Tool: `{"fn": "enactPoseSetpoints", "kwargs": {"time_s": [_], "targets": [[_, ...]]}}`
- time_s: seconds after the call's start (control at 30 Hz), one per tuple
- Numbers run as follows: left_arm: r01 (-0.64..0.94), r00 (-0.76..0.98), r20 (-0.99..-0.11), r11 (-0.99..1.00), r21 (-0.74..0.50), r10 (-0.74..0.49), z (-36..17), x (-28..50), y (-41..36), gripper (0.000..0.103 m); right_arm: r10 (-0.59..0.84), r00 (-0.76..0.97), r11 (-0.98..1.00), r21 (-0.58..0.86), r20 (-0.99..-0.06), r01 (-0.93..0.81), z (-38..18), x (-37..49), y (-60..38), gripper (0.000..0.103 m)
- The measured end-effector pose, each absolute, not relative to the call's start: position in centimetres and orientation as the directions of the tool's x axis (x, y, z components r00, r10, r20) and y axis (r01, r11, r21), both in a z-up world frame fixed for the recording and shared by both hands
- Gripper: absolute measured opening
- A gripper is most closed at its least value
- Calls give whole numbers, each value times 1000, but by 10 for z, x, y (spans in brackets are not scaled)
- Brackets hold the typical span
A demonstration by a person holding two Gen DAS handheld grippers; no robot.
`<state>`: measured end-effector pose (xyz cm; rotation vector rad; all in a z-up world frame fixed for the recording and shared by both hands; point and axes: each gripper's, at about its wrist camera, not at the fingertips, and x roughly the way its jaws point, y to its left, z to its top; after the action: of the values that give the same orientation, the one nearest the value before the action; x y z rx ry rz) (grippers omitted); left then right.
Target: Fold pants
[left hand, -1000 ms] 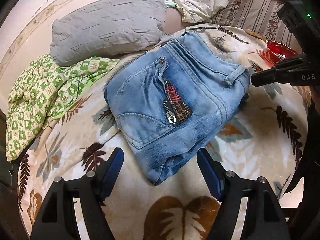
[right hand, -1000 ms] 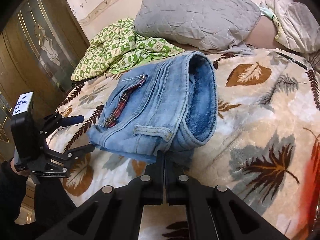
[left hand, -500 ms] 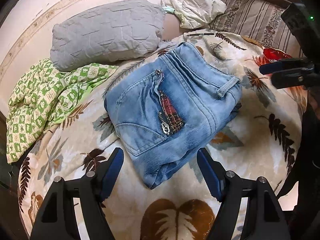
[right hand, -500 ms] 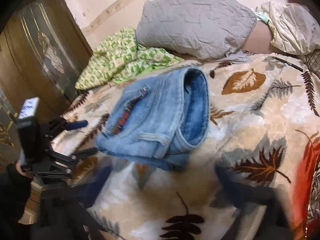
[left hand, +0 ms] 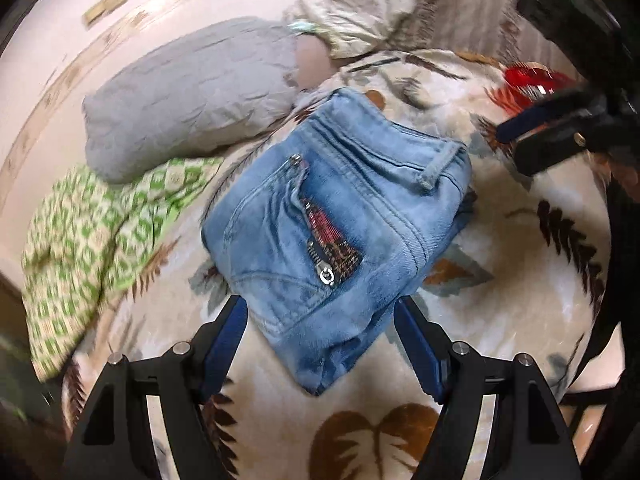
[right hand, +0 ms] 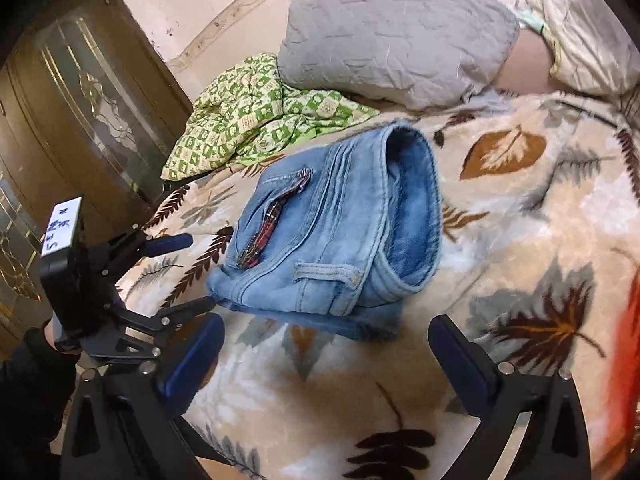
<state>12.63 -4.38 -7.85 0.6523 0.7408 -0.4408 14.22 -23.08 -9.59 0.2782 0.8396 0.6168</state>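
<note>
The light blue jeans (left hand: 340,216) lie folded into a compact bundle on the leaf-patterned blanket (left hand: 520,272), zip pocket with red plaid lining facing up. In the right wrist view the jeans (right hand: 332,236) show the open waistband on the right. My left gripper (left hand: 320,340) is open, its blue pads on either side of the bundle's near corner, not gripping it. My right gripper (right hand: 324,352) is open and empty, just short of the bundle's near edge. The left gripper also shows in the right wrist view (right hand: 180,272), and the right gripper in the left wrist view (left hand: 536,128).
A grey pillow (left hand: 188,100) and a green checked quilt (left hand: 100,232) lie at the far left of the bed. A cream pillow (left hand: 356,16) and a red object (left hand: 528,80) sit at the far right. A dark wooden cabinet (right hand: 80,120) stands beside the bed.
My right gripper has let go of the jeans' waistband, opened and drawn back. The left gripper stays open and has moved in closer around the bundle's corner.
</note>
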Motion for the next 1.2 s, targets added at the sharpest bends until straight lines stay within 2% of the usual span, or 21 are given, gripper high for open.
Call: {"fn": "enactPoseSetpoints", "kwargs": {"time_s": [0.07, 0.17, 0.23, 0.3, 0.33, 0.4, 0.5, 0.53, 0.6, 0.73, 0.87, 1.1, 1.2], "targets": [[606, 666, -735, 668, 431, -130, -83, 127, -48, 76, 637, 492, 771, 501, -593, -394, -102, 144, -233, 101], [630, 681, -726, 582, 514, -95, -93, 126, -56, 76, 647, 492, 762, 509, -582, -400, -108, 150, -228, 88], [638, 684, -725, 546, 543, -79, -99, 128, -58, 76, 645, 490, 764, 504, -587, -402, -111, 155, -224, 72], [642, 682, -727, 540, 544, -78, -102, 130, -57, 76, 645, 475, 764, 508, -599, -398, -116, 160, -219, 62], [640, 683, -727, 542, 545, -75, -103, 131, -56, 76, 644, 474, 765, 502, -601, -403, -116, 162, -216, 49], [636, 687, -723, 545, 547, -76, -104, 134, -55, 71, 619, 491, 785, 464, -613, -410, -117, 161, -212, 35], [668, 643, -761, 547, 505, -84, -108, 139, -55, 33, 614, 502, 789, 441, -609, -429, -117, 157, -210, 32], [686, 621, -777, 549, 478, -101, -107, 139, -56, 25, 610, 507, 791, 430, -609, -434, -116, 155, -210, 31], [699, 614, -781, 538, 471, -114, -105, 134, -59, 18, 592, 531, 804, 397, -607, -443, -110, 151, -211, 31], [698, 579, -808, 580, 420, -111, -109, 141, -54, 18, 571, 538, 817, 369, -620, -443, -107, 152, -212, 31], [697, 572, -815, 581, 420, -96, -116, 141, -56, 17, 529, 539, 840, 315, -656, -442, -111, 152, -202, 30], [690, 561, -822, 606, 396, -102, -120, 144, -50, 18, 519, 536, 847, 314, -666, -429, -114, 153, -202, 30], [683, 567, -817, 617, 392, -109, -118, 141, -49, 23, 517, 537, 848, 314, -666, -428, -113, 153, -202, 31]]}}
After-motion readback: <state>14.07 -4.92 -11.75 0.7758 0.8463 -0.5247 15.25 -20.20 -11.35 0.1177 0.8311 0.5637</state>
